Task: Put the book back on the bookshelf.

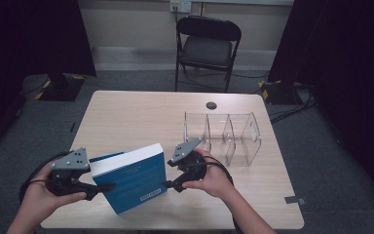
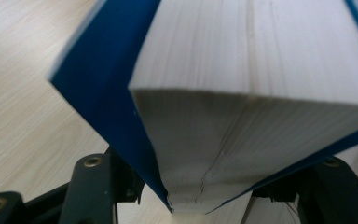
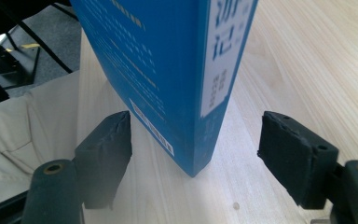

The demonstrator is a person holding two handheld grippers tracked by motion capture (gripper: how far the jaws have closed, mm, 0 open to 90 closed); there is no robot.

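Blue book (image 1: pixel 131 178) stands tilted on the tabletop (image 1: pixel 136 114), near its front edge. Left gripper (image 1: pixel 108 186) fingers clamp its page-edge corner, seen close in the left gripper view. Right gripper (image 3: pixel 195 151) fingers stand apart astride the spine corner, not touching. High view adds a clear acrylic organizer (image 1: pixel 224 136).

The book (image 1: pixel 132 178) was a thick paperback with a blue cover, a white page block and a white label with printed characters on its spine (image 3: pixel 221 60). It stood tilted on the counter (image 1: pixel 136 117) close to the near edge, somewhat left of the middle, resting on one lower corner, its white fore-edge (image 2: pixel 256 60) turned up and toward the left edge, its spine toward the right. The cover bore lines of small pale print and a white barcode patch near the bottom. The book was closed.
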